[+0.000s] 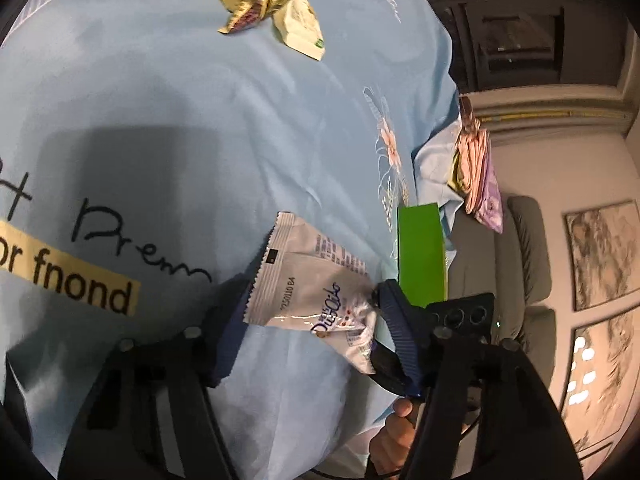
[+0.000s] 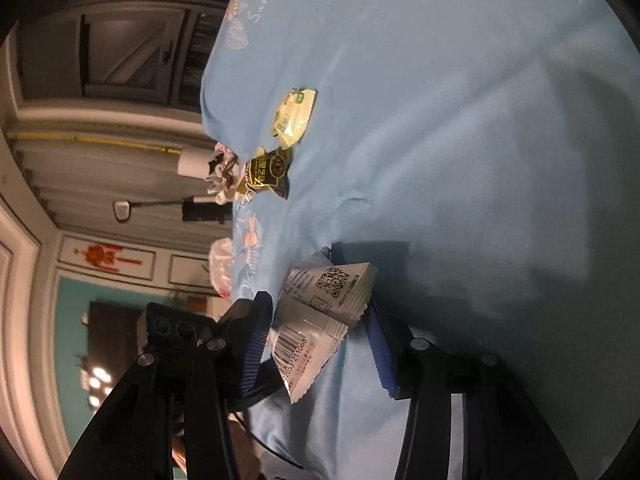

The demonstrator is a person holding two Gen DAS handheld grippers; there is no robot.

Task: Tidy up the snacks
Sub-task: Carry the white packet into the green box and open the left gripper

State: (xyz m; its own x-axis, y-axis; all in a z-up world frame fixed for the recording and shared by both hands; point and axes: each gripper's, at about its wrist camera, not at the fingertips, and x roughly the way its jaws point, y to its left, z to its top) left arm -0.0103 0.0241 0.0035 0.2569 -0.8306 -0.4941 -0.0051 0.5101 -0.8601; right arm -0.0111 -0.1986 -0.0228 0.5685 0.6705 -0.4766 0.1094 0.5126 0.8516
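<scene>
In the left wrist view my left gripper [image 1: 312, 312] is shut on a white snack packet [image 1: 312, 284] with blue lettering, held just above the light blue cloth [image 1: 200, 100]. A pile of yellow and brown snack packets [image 1: 268, 0] lies far ahead on the cloth. In the right wrist view my right gripper [image 2: 316, 332] is shut on a white snack packet [image 2: 320, 320] with a barcode and QR code. A pale green packet [image 2: 294, 116] and a dark gold packet [image 2: 266, 172] lie ahead near the cloth's left edge.
A green box [image 1: 422, 252] stands at the cloth's right edge beside a stack of pink and purple packets [image 1: 476, 168]. A grey chair [image 1: 524, 264] is beyond the edge. In the right wrist view a clear plastic bag [image 2: 221, 266] sits at the cloth's left edge.
</scene>
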